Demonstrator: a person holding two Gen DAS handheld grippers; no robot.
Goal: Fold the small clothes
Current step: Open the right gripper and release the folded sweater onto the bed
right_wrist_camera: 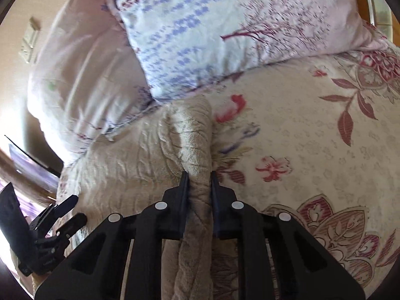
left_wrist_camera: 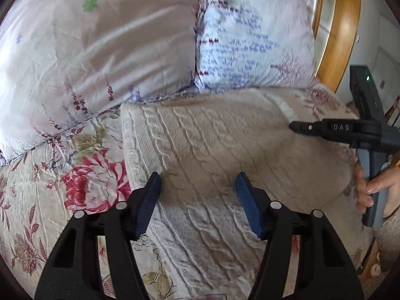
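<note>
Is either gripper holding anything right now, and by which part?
The right gripper pinches a bunched fold at the beige knit sweater's edge. The left gripper is open above it, holding nothing.

Soft daylight, brightest in glare left of the pillows (right_wrist_camera: 205, 37) — their print smeared by motion blur; both fisheye views bend and darken toward the rims

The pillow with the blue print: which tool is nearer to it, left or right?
Right, as far as I can judge. The right tool grips the beige knit sweater at its edge close under the pillow. The left tool hangs open over the sweater's middle, farther back.
</note>
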